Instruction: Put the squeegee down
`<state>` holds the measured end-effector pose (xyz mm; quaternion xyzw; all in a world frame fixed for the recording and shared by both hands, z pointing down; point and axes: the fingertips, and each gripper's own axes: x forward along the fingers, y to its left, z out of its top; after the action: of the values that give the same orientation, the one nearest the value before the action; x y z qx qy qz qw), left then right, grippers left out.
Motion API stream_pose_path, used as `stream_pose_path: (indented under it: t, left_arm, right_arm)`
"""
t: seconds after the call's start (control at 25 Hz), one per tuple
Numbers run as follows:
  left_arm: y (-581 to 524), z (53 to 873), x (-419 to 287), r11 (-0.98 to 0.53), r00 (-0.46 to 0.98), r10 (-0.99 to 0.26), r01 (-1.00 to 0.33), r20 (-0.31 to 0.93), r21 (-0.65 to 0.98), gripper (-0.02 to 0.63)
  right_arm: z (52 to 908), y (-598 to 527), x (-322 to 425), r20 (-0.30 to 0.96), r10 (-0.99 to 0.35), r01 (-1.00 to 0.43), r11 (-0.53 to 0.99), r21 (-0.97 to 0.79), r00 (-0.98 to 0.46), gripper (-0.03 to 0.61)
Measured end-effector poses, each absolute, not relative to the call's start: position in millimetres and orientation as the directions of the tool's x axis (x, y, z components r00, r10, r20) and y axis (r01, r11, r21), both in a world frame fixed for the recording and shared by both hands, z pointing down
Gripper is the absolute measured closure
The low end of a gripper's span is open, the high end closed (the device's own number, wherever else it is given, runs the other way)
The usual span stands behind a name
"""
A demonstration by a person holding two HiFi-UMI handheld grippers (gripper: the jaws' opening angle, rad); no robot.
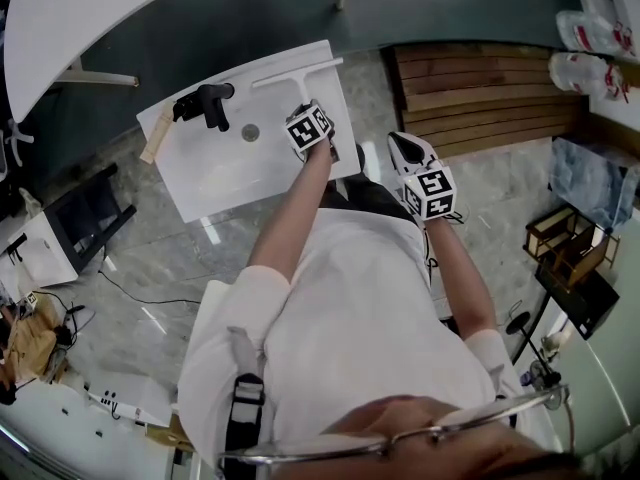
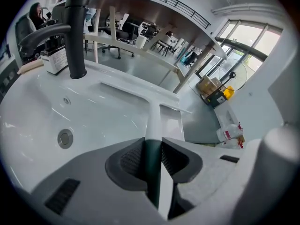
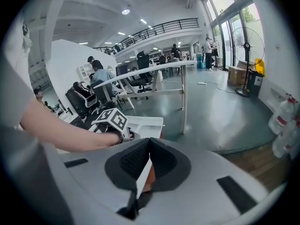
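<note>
The squeegee is lying out over the white sink, with its blade running along the far edge near the right corner and its handle pointing back at the person. I cannot tell whether the blade is touching the rim. The left gripper is clamping the handle's dark end between its pads and tilting steeply down, forearm reaching across the basin, probably to lower it flat. The right gripper is hanging beside the sink's right edge, jaws together on nothing, out of the way.

The head view looks steeply down on the sink, which the left gripper view faces from close.
</note>
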<state>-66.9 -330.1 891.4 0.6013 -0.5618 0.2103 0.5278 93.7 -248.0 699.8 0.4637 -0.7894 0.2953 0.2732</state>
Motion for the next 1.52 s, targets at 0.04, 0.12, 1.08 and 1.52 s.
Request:
stream_pose_path:
  t: [0.04,0.12,1.08,1.52]
  left_arm:
    - [-329.9,892.0,-66.2,0.189,0.284,-0.451,-0.896,0.846,0.401,0.525]
    - [-329.4,893.4,-64.4,0.193,0.294,-0.445,-0.891,0.846,0.411,0.525]
    - [-320.1,862.2,-58.8,-0.144,0.427,-0.469,-0.9,0.773,0.41,0.422]
    - [-313.6,792.1,-61.9,-0.303,0.518,-0.564,-0.854,0.643,0.423,0.422]
  right_arm:
    - [700.3,-247.6,92.7,0.707,-0.569,-0.893,0.397,-0.212,-0.421,0.572]
    - [701.0,-247.2,90.1,0.708,-0.565,-0.891,0.403,-0.211,-0.423,0.572]
    - [697.8,-257.8,59.4,0.696,-0.559,-0.867,0.46,-0.192,-0.451,0.572]
    - [682.9,-251.2,60.1,0.667,-0.617,-0.892,0.419,-0.171,-0.418,0.572]
